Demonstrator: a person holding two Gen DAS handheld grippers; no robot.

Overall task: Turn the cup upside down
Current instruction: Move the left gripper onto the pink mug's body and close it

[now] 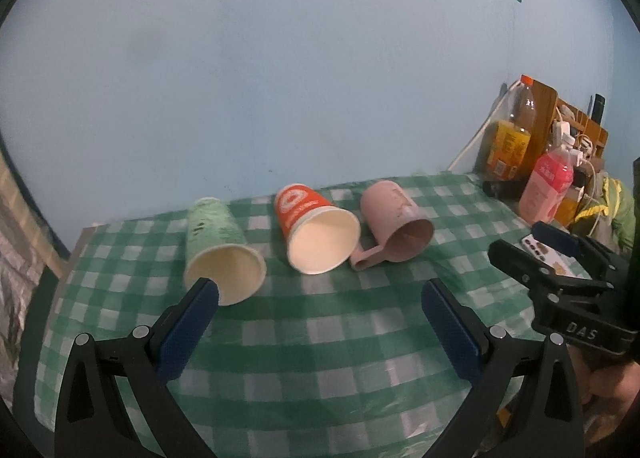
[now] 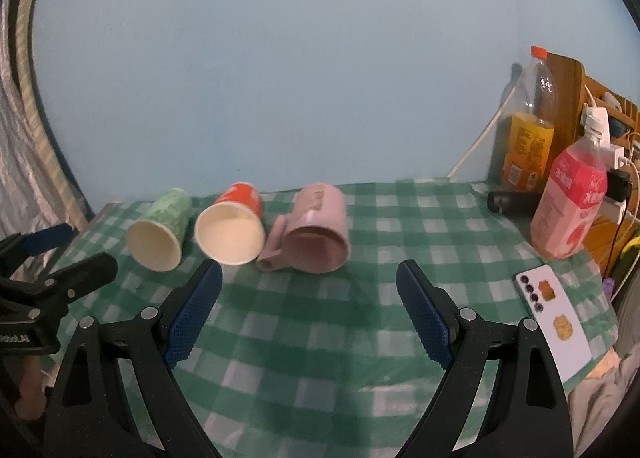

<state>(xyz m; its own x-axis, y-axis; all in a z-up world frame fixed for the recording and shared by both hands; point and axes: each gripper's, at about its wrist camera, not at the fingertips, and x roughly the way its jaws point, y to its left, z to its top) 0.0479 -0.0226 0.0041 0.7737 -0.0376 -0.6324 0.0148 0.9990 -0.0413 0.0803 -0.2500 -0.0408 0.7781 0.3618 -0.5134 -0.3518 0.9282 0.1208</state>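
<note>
Grippers first: the left gripper (image 1: 320, 290) has its two blue-padded fingers spread wide apart, and nothing sits between them. It hangs above a table covered in a green and white checked cloth (image 1: 320, 338). Its left fingertip (image 1: 204, 290) overlaps the rim of a green paper cup (image 1: 220, 242) in the view, though whether it touches cannot be told.

The right gripper (image 2: 308, 274) is likewise spread wide and holds nothing, with bare cloth between its pads. Seen from the left wrist camera, it appears at the right edge, near a white phone (image 2: 554, 314) lying flat on the cloth.

Three cups lie on their sides in a row at the far part of the table, mouths facing the cameras. The green paper cup is leftmost. Beside it lies an orange paper cup (image 1: 316, 230) with a cream inside. Rightmost is a pink plastic mug (image 1: 396, 226), its handle resting on the cloth next to the orange cup's rim.

At the far right stand an orange drink bottle (image 2: 532, 126) and a pink bottle (image 2: 570, 202), against a pale blue wall (image 1: 280, 78).
</note>
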